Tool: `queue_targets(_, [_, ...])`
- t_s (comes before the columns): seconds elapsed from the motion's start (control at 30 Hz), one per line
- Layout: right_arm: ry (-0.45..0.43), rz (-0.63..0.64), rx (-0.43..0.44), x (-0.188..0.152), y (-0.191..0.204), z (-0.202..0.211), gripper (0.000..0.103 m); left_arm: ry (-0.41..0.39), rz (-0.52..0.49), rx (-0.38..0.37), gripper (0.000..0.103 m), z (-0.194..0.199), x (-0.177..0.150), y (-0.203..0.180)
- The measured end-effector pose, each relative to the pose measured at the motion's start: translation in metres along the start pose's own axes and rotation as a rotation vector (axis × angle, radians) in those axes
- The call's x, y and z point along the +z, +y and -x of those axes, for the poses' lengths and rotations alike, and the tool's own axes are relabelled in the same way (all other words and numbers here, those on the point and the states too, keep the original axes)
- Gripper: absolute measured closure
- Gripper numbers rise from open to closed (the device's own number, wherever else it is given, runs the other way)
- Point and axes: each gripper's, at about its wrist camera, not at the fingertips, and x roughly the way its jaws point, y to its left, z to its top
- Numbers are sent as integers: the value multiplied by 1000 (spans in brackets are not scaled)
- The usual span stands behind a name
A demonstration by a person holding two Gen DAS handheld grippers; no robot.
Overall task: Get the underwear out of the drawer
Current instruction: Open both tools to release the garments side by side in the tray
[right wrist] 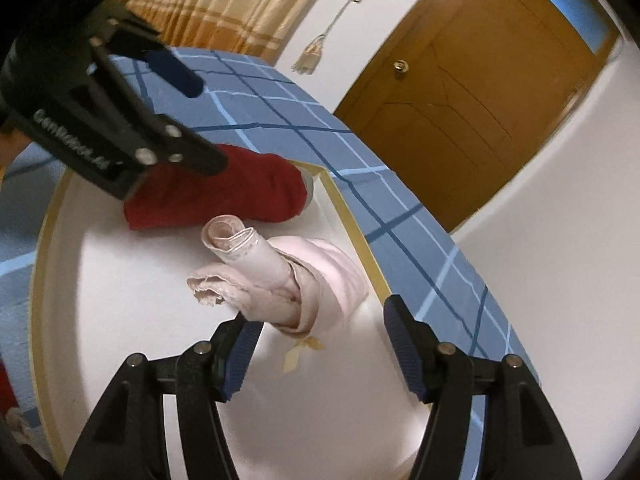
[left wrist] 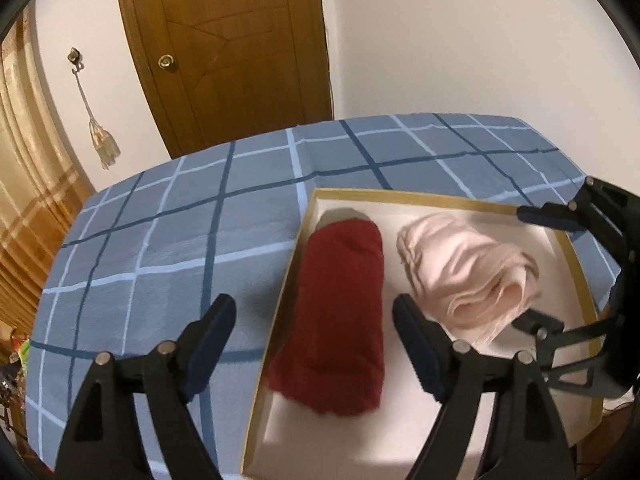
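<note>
White walls and a brown wooden door stand behind a bed spread with a blue checked cover, on which a shallow white drawer with a tan rim lies. Both grippers point steeply down over the drawer from its near side. The left gripper has its jaws spread wide on either side of the red rolled underwear, its pads clear of the cloth; its left finger hangs over the cover outside the rim. The right gripper likewise stands open, the pink rolled underwear lying loosely unrolled just ahead of its fingers and not pinched. Both rolls lie side by side inside the drawer, red on the left, pink on the right.
</note>
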Motion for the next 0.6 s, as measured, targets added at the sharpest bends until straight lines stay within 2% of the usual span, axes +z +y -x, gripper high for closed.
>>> queue_targets(0.6, [-75, -331, 16, -26, 18, 70, 38, -24, -48, 12, 21, 50, -75, -21])
